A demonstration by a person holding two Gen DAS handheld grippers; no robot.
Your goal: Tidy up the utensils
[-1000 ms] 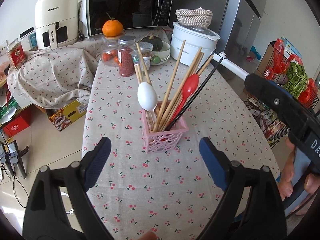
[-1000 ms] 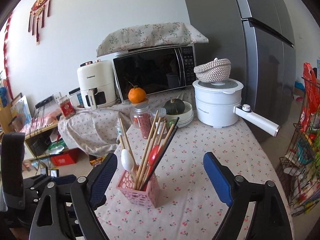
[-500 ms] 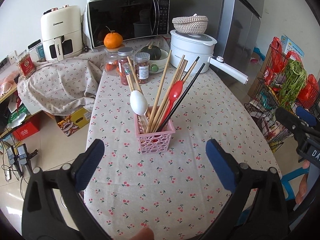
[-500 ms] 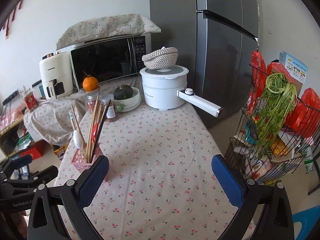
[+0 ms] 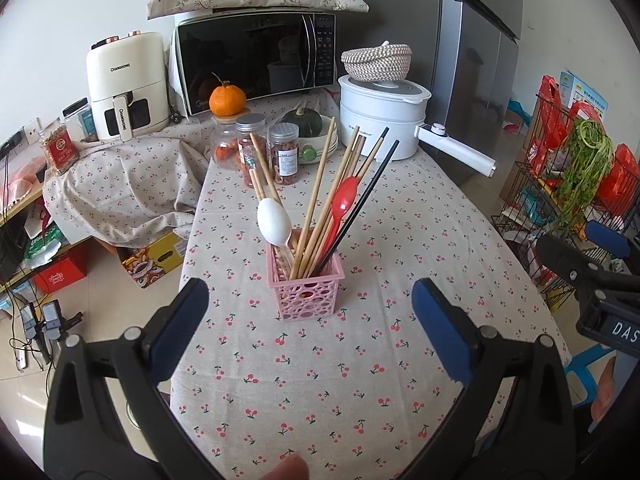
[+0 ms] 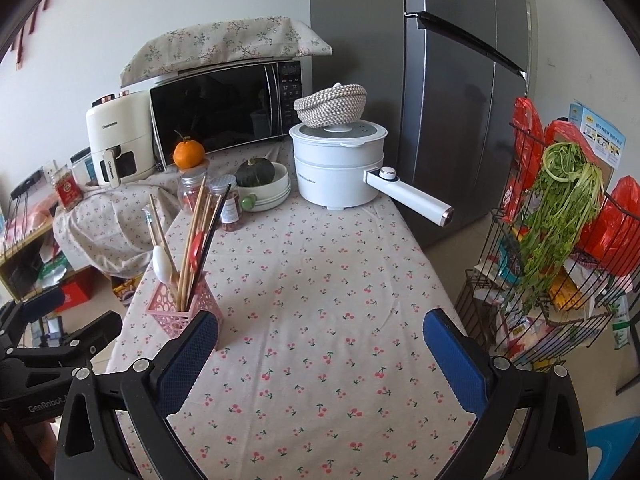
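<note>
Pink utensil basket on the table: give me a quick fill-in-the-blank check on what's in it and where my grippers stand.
1. The pink basket holds a white spoon and a ____ spoon.
2. One pair of chopsticks in it is ____ in colour; the rest are wooden.
3. The left gripper is ____, with nothing between its fingers.
4. The right gripper is also empty and ____.

Missing words: red; black; open; open

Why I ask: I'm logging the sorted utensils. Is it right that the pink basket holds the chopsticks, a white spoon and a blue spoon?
Not quite: the second spoon is red, not blue, as the left wrist view shows. The pink basket does hold the chopsticks and a white spoon.
</note>
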